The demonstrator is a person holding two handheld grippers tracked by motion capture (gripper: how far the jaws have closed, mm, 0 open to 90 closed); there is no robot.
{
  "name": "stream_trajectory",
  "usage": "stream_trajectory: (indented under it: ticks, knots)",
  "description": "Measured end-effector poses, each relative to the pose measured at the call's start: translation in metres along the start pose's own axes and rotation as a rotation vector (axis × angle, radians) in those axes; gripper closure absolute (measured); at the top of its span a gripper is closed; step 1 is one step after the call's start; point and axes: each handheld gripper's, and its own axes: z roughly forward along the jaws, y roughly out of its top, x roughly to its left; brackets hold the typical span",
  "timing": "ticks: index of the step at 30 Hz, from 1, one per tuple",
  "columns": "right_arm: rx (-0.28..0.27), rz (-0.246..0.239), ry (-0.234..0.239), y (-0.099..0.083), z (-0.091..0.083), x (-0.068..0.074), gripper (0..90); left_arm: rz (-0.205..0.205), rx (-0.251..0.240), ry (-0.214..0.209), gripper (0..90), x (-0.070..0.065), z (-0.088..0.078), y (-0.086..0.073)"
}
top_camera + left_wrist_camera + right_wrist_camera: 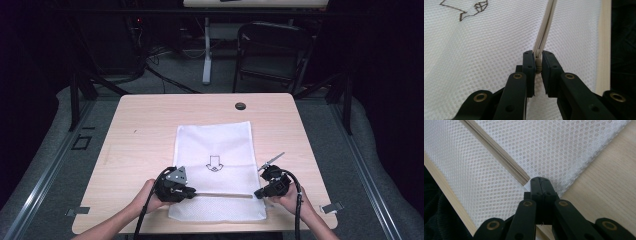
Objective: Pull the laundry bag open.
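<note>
Both claws are working a white mesh bag (215, 155) lying flat on the counter (140, 130). The left claw (538, 63) is clenched on the zipper pull (538, 67), right between its tips, with the zipper (546, 27) running straight ahead of it. The right claw (540, 185) is clamped tight on the bag's fabric at the zipper's far end (525, 180), with bare wood just off to one side of its tips.

My worry: that pull is tiny and only pinched at the very tips, so a tug slightly off the zipper line could pop it out. If the right claw's hold on the thin mesh slips, the bag would probably bunch up instead of unzipping.

The high view shows the whole bag and its arrow print (214, 163); the left gripper view gives the pinch on the pull itself.
</note>
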Motion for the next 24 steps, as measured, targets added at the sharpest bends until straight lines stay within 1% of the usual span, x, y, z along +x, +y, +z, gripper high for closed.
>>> stream_trajectory:
  ticks: [2,3,5,6,7,8,9,11,12,15,16,18,19,20,21,22,23,24]
  knots:
    - [0.001,0.000,0.000,0.000,0.000,0.000,90.0,-0.002,0.003,0.006,82.2,0.000,-0.001,-0.001]
    - [0.001,0.000,-0.002,0.000,0.000,0.000,90.0,-0.007,-0.001,0.000,82.3,0.001,-0.001,-0.002]
    - [0.001,0.001,-0.002,0.000,0.000,0.000,90.0,-0.005,0.006,0.008,82.2,0.001,-0.002,-0.003]
    - [0.002,0.001,-0.004,0.000,0.000,0.000,90.0,-0.008,-0.001,0.000,82.2,0.002,-0.003,-0.004]
    - [-0.011,0.013,-0.001,0.000,0.001,0.001,90.0,-0.006,0.004,0.002,82.3,0.002,-0.003,-0.004]
    - [-0.004,0.008,-0.007,0.000,0.001,0.001,90.0,-0.008,-0.003,0.002,82.2,0.002,-0.003,-0.004]
    - [0.002,0.001,-0.005,0.000,0.000,0.001,90.0,-0.007,0.002,0.006,82.2,0.002,-0.004,-0.004]
    - [0.000,0.001,-0.005,0.000,0.000,0.001,90.0,-0.011,0.001,0.003,82.2,0.002,-0.005,-0.006]
    - [0.000,0.001,-0.005,0.000,0.000,0.001,90.0,-0.009,0.011,0.008,82.2,0.002,-0.005,-0.006]
    - [0.001,0.000,-0.007,0.000,0.000,0.001,90.0,-0.012,0.009,0.010,82.2,0.003,-0.007,-0.009]
    - [0.015,-0.011,-0.018,0.000,-0.001,0.000,90.0,-0.018,0.007,0.009,82.2,0.003,-0.007,-0.010]
    - [0.016,-0.009,-0.015,0.001,-0.001,0.000,90.0,-0.016,0.014,0.013,82.2,0.003,-0.009,-0.012]
    - [0.010,-0.003,-0.015,0.000,0.000,0.001,90.0,-0.022,0.008,0.009,82.2,0.003,-0.010,-0.013]
    - [0.007,-0.001,-0.015,0.000,0.000,0.001,90.0,-0.019,0.016,0.015,82.2,0.003,-0.010,-0.013]
    - [0.007,-0.003,-0.015,0.000,0.000,0.001,90.0,-0.017,0.017,0.020,82.2,0.003,-0.010,-0.013]
    - [0.018,-0.009,-0.019,0.001,-0.001,0.001,90.0,-0.026,0.009,0.013,82.2,0.004,-0.011,-0.014]
    - [0.015,-0.011,-0.018,0.000,-0.001,0.000,90.0,-0.020,0.020,0.019,82.2,0.004,-0.012,-0.014]
    - [0.015,-0.010,-0.018,0.000,-0.001,0.001,90.0,-0.018,0.015,0.017,82.2,0.004,-0.012,-0.015]
